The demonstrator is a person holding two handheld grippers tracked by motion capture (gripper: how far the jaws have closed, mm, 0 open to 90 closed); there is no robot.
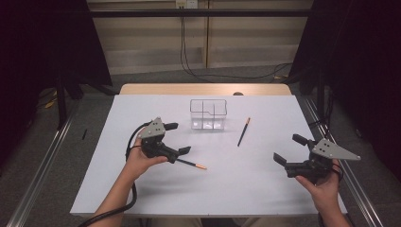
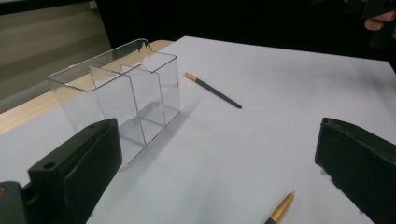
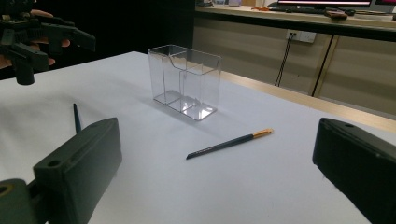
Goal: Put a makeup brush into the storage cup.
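A clear plastic organizer (image 1: 208, 115) (image 2: 116, 93) (image 3: 187, 81) with several compartments stands upright at the table's far middle. One dark pen with an orange end (image 1: 243, 131) (image 2: 213, 90) (image 3: 229, 143) lies to its right. A second pen (image 1: 191, 163) (image 2: 280, 210) (image 3: 76, 117) lies just beside the lower jaw of my left gripper (image 1: 178, 138) (image 2: 217, 149), which is open and empty, aimed toward the organizer. My right gripper (image 1: 288, 149) (image 3: 215, 149) is open and empty near the table's right side. The left gripper (image 3: 42, 37) also appears far off in the right gripper view.
The white table top (image 1: 142, 189) sits on a wooden table (image 1: 142, 89). Metal rails (image 1: 42, 161) run along both sides. Dark curtains and a cable (image 1: 184, 56) hang behind. A black cable (image 1: 118, 208) trails from the left gripper over the front edge.
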